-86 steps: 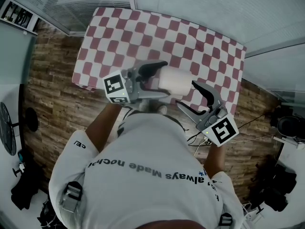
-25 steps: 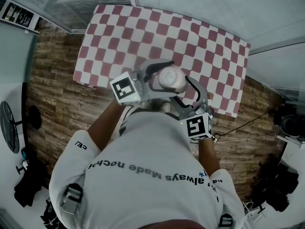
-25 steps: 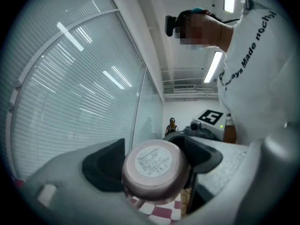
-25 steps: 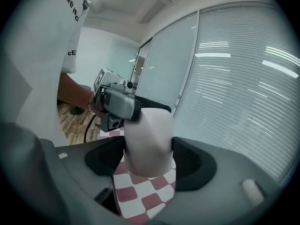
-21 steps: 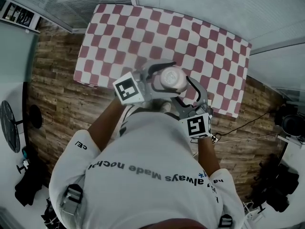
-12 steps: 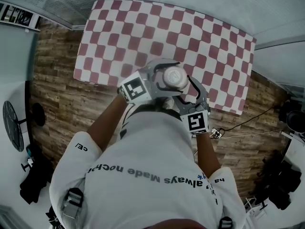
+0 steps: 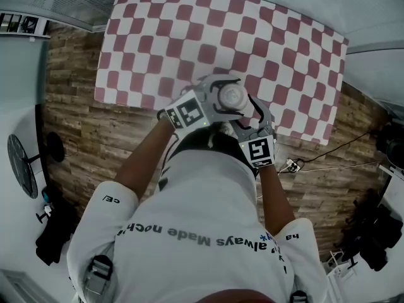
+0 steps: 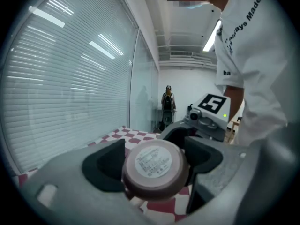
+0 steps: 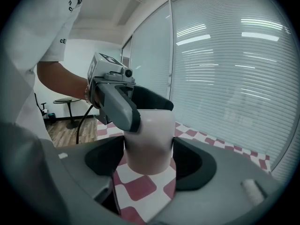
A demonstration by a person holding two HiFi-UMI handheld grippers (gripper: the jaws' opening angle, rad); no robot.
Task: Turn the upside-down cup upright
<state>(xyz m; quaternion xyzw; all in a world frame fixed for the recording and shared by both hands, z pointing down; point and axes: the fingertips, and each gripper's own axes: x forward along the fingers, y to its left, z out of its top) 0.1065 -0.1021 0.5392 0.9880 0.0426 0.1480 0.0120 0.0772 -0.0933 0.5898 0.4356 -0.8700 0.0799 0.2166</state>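
A pale cup point(image 7: 230, 96) hangs just above the red-and-white checked tablecloth point(image 7: 189, 30), near the table's front edge. Both grippers hold it. My left gripper point(image 7: 222, 97) comes in from the left, my right gripper point(image 7: 243, 113) from the lower right. In the left gripper view the cup's labelled base point(image 8: 154, 165) faces the camera, pressed between both pads. In the right gripper view the cup's side point(image 9: 150, 139) sits between my right pads, its lower end clear of the cloth point(image 9: 140, 186), with a left finger point(image 9: 117, 108) crossing its upper part.
The table stands on a wood-plank floor point(image 7: 69, 106) against glass walls with blinds point(image 9: 225, 78). A cable point(image 7: 328, 163) lies on the floor at right. A person point(image 8: 168, 102) stands far off down the room, and a stool point(image 9: 65, 102) stands behind.
The right gripper, open and apart from the cup earlier, now grips it alongside the left. Both grippers and the cup have sunk toward the tablecloth.
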